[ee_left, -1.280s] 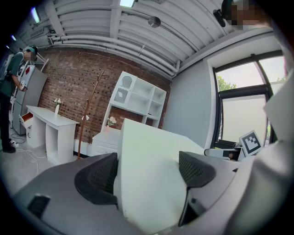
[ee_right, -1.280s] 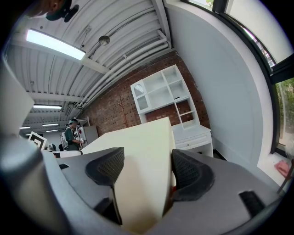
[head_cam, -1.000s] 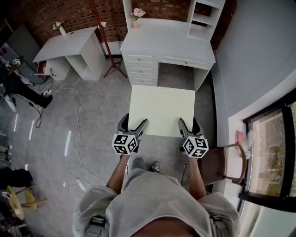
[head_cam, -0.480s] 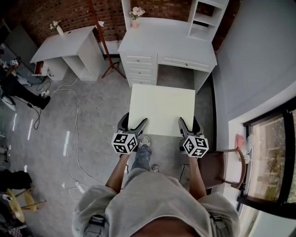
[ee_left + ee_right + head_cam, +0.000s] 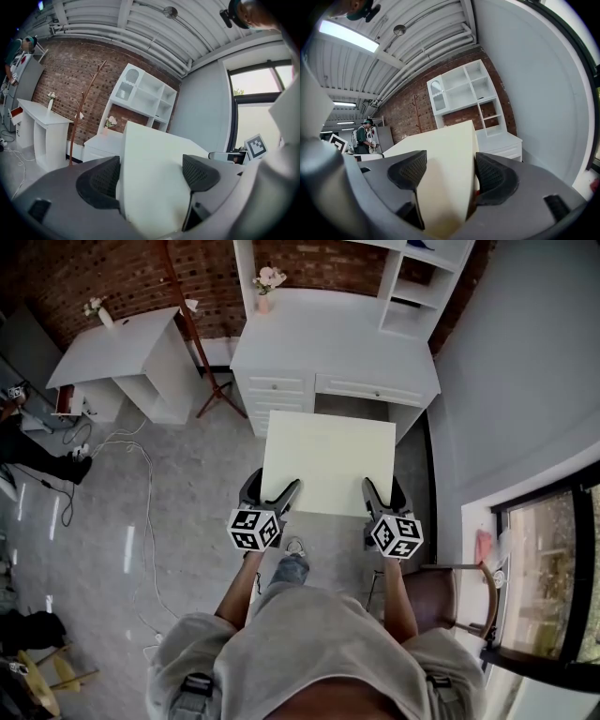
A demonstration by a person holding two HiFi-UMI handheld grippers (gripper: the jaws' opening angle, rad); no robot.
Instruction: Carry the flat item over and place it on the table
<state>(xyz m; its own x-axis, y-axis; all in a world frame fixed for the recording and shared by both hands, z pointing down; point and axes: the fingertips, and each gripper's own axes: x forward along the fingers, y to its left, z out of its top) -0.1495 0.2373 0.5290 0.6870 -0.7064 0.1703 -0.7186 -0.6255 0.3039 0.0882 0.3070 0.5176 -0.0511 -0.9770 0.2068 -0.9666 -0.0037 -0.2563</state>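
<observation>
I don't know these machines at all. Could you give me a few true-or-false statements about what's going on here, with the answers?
1. The left gripper and the right gripper both grip the flat board. True.
2. A vase of flowers stands on the white desk. True.
3. The board lies on the white desk. False: it is held in the air in front of the desk, clamped at its near edge.
4. The left gripper's jaws are wide open with nothing between them. False: they are shut on the board.
5. No cable lies on the floor. False: a white cable runs across it at the left.
</observation>
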